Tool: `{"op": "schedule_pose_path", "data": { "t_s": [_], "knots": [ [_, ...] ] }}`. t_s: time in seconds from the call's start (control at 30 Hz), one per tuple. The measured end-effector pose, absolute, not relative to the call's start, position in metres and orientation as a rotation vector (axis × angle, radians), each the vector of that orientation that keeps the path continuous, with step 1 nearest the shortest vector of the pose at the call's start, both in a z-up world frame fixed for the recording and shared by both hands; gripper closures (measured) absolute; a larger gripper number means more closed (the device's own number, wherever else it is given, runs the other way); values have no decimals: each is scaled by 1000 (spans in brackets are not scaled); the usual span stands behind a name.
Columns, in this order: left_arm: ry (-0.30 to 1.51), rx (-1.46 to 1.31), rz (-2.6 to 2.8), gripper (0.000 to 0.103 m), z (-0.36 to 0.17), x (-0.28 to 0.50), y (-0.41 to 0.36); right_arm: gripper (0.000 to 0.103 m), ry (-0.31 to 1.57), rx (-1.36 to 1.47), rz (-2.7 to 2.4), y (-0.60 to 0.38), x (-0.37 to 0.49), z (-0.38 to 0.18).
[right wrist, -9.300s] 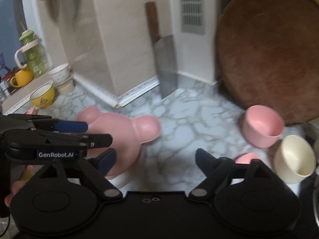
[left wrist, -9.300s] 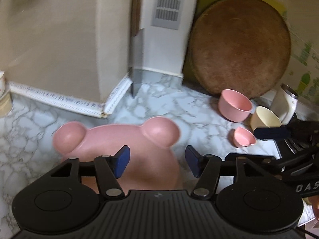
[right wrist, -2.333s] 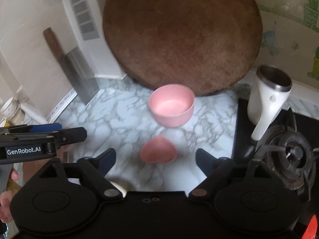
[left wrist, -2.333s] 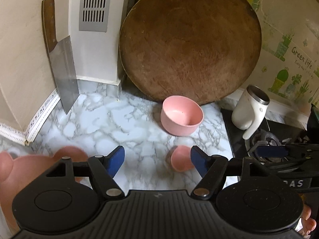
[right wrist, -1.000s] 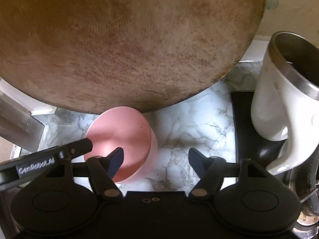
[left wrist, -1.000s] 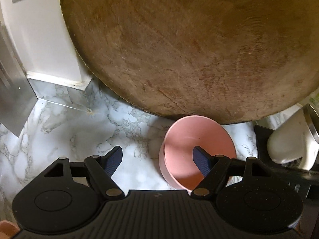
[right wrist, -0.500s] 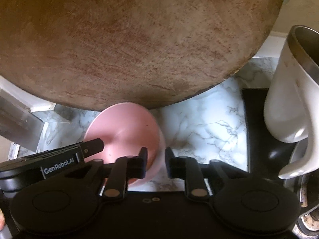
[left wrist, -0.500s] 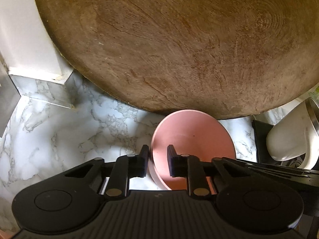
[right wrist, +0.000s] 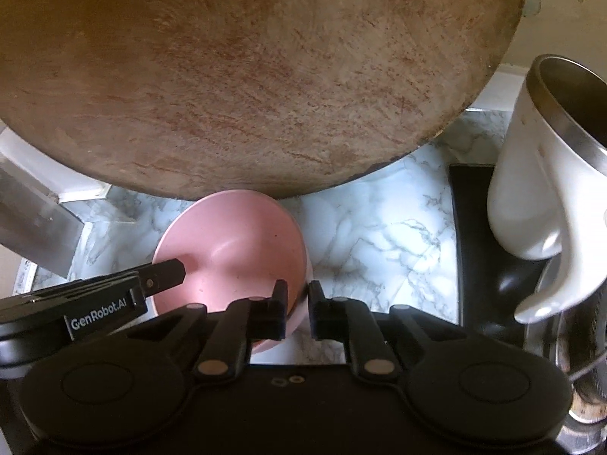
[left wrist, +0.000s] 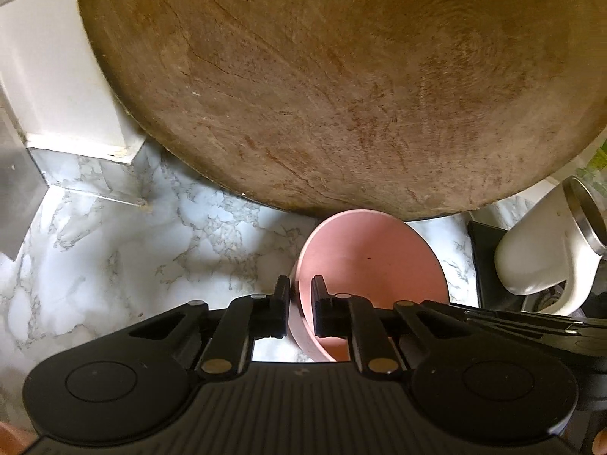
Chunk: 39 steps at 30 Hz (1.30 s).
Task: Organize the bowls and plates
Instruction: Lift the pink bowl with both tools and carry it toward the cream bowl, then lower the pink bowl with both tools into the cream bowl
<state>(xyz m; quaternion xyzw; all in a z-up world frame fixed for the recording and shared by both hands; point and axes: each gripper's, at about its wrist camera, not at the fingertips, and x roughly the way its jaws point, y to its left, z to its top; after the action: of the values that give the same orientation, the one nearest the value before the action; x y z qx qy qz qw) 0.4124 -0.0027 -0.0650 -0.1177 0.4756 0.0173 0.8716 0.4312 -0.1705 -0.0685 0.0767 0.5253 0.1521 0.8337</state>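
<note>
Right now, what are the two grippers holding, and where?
Both hold the pink bowl by its rim: left gripper on its left side, right gripper on its right side.

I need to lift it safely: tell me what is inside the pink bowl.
The pink bowl looks empty apart from one finger of the left gripper and one of the right gripper, each clamped on the rim. The near part of the bottom is hidden by the grippers.
</note>
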Motion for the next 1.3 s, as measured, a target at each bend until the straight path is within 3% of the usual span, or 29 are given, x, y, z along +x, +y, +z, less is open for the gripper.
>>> {"op": "schedule_pose_path", "data": {
  "t_s": [0.83, 1.3],
  "knots": [
    [981, -251, 13, 92, -2, 282, 3, 89, 1080, 106, 448, -174, 313, 8],
    [1025, -241, 30, 92, 7, 207, 13, 89, 1121, 71, 521, -162, 243, 8]
  ]
}}
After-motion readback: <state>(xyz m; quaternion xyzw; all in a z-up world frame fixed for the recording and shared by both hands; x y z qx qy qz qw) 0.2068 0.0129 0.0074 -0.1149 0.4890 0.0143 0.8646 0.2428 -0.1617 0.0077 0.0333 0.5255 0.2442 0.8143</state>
